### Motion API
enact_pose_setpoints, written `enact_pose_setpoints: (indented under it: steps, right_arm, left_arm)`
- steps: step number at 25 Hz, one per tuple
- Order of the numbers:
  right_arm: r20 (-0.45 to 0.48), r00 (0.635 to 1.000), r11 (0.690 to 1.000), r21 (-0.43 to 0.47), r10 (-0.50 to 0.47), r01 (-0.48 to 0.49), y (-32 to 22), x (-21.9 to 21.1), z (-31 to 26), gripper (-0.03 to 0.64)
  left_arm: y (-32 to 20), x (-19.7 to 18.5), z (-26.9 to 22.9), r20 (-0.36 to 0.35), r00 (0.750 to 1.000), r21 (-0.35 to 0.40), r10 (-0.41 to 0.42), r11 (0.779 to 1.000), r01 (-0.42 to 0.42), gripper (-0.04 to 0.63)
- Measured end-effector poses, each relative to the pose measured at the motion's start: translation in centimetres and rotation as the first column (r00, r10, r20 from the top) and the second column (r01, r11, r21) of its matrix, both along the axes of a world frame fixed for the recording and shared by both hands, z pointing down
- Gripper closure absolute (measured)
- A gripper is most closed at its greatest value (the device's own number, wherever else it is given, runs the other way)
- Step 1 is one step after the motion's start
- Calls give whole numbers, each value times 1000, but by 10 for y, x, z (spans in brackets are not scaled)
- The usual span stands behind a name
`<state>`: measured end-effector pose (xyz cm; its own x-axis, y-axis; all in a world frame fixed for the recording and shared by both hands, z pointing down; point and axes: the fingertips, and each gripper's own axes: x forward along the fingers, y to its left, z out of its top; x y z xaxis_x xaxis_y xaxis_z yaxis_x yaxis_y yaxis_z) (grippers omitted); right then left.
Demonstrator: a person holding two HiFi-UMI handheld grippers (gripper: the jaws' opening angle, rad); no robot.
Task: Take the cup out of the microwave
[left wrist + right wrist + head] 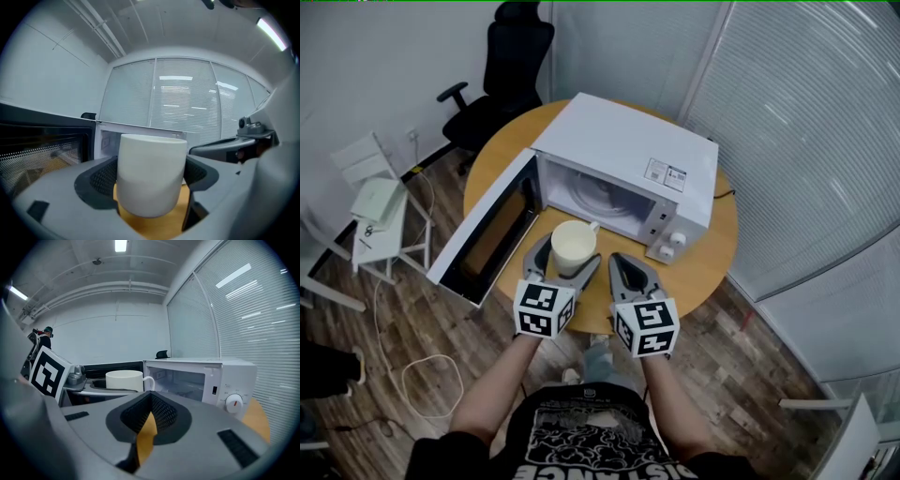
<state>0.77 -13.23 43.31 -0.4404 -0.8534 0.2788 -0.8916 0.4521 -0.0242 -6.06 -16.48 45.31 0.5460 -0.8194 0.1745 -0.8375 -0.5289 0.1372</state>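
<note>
Overhead, the white cup sits outside the microwave, just in front of its open cavity, over the round wooden table. The left gripper has a jaw on each side of the cup; the right gripper hangs beside it, also before the microwave, whose door swings out leftward.

Left gripper view: both jaws press the cup's sides.

Right gripper view: the jaws are together with nothing between them, the cup left of the microwave.
</note>
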Motion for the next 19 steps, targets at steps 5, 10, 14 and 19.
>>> enact_pose_setpoints:
  steps: [5, 10, 14, 19]
  right_arm:
    - [-4, 1000, 1000, 4, 5, -5, 7, 0, -2, 600]
    - [-8, 1000, 1000, -1, 5, -5, 10, 1, 1, 600]
    - [-13, 1000, 1000, -1, 8, -8, 12, 2, 0, 600]
    - [-16, 1000, 1000, 0, 16, -16, 15, 3, 1, 600]
  left_arm:
    - [10, -3, 0, -8, 1000, -5, -4, 1000, 4, 158]
    - [12, 0, 2, -10, 1000, -9, 2, 1000, -2, 158]
    - [14, 1, 2, -12, 1000, -7, 5, 1000, -5, 158]
    - [15, 0, 4, -13, 1000, -8, 5, 1000, -5, 158]
